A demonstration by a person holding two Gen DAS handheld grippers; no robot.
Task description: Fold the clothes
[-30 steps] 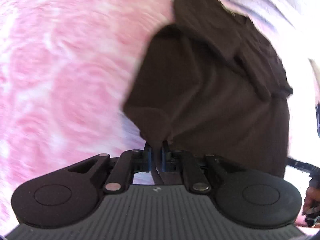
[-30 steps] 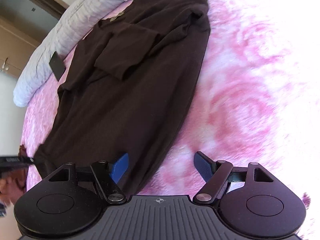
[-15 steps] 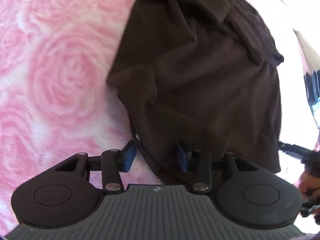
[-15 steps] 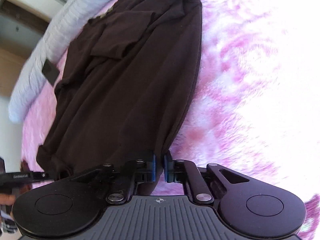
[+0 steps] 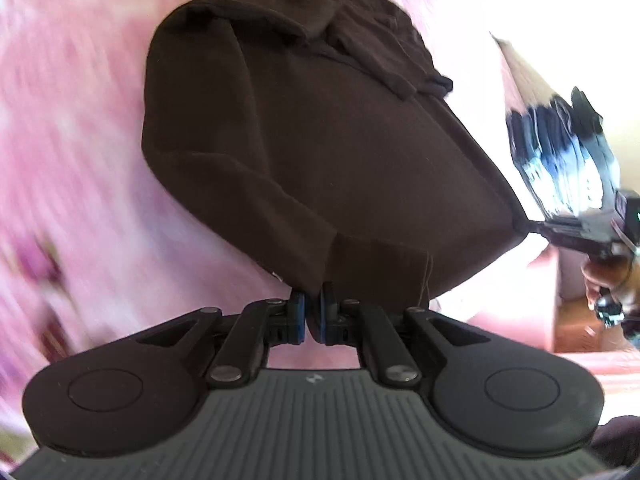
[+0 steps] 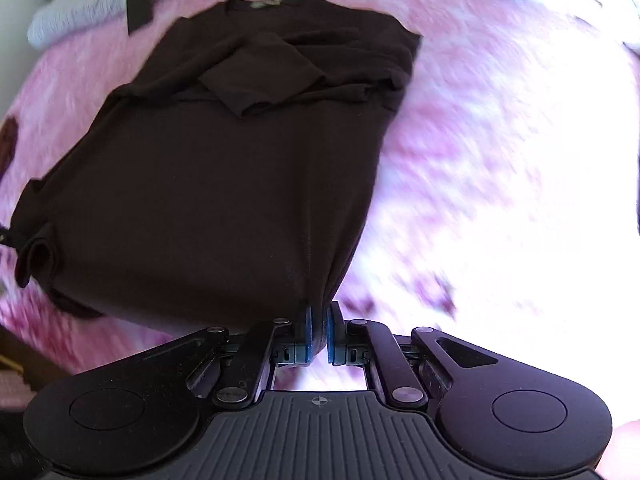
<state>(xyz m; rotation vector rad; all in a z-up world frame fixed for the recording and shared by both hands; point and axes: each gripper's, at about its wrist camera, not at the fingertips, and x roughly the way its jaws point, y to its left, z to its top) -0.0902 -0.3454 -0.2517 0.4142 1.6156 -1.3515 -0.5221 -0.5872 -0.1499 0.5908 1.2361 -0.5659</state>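
Note:
A dark brown T-shirt [image 5: 320,152] lies on a pink rose-patterned bedspread [image 5: 72,152], sleeves folded inward. My left gripper [image 5: 313,304] is shut on the shirt's bottom hem at one corner. My right gripper [image 6: 318,320] is shut on the hem at the other corner of the shirt [image 6: 224,192]. The hem is lifted off the bed between both grippers. The right gripper also shows in the left wrist view [image 5: 532,226], pinching the shirt's far corner. The collar with its label [image 6: 264,2] points away from me.
The bedspread [image 6: 500,160] stretches wide to the right of the shirt. A pale grey pillow [image 6: 80,12] and a small dark rectangular object [image 6: 138,8] lie beyond the collar. A striped black-and-white sleeve [image 5: 560,160] shows at the right.
My left gripper let go, opened, then shut again on the hem corner. My right gripper closed on the other hem corner. Both have lifted the hem off the bed.

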